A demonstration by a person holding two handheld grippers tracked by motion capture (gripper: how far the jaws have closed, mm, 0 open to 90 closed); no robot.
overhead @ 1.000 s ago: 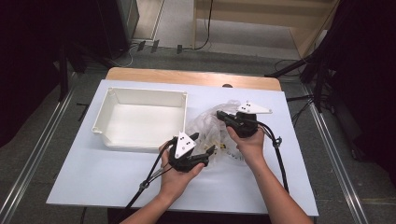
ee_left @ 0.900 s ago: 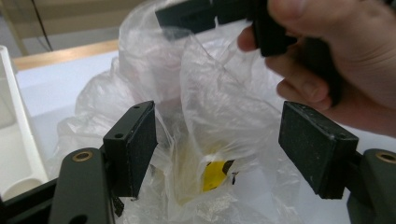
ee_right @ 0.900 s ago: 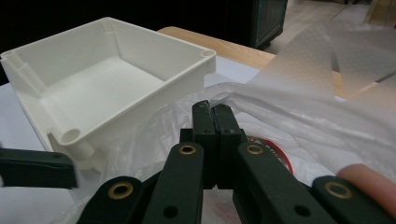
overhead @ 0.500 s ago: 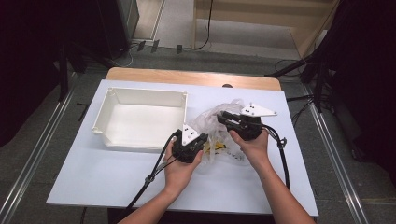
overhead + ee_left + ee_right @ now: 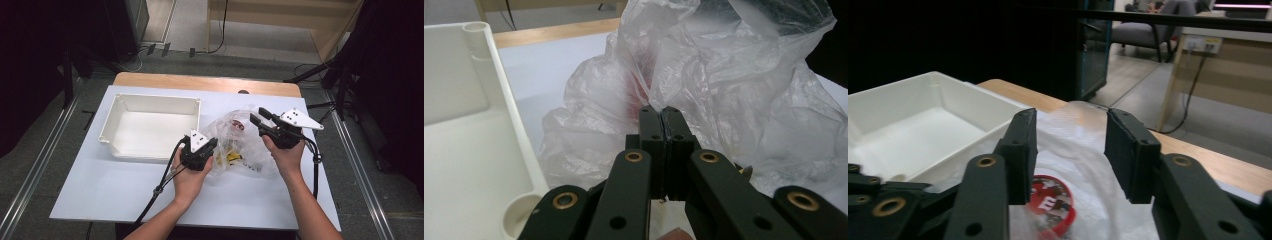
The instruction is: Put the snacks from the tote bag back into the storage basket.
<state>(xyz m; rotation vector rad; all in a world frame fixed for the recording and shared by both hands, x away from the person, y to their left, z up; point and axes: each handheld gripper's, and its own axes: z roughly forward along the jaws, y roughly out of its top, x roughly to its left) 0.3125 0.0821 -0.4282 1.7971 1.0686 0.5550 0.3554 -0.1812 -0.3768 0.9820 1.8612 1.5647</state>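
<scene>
Left gripper (image 5: 212, 143) is clenched on a fold of the clear plastic bag (image 5: 239, 145); in the left gripper view its jaws meet flat with thin film pinched at the tips (image 5: 659, 114). Right gripper (image 5: 257, 118) has just been opening: jaws part-open above the bag's far side, nothing between them, not touching the film (right gripper view shows a clear gap).

Risks from here:
- One-point hold on thin film. Any pull by the left hand could tear it or slip it out of the pads.
- With the right side let go, the bag can slump and its mouth fall shut.
- Lifting by the left pinch alone could tip the contents out onto the white table (image 5: 100, 190).
- If the right jaws close again too high, they likely catch air.

The bag lies crumpled on the table, just right of the white plastic tray (image 5: 150, 127) and near its right wall, between the two hands. Translucent, heavily creased, puffed up in the middle. Inside: a red round-labelled item (image 5: 1054, 199) and something yellow (image 5: 231, 156) (too small to identify). Tray looks empty.
</scene>
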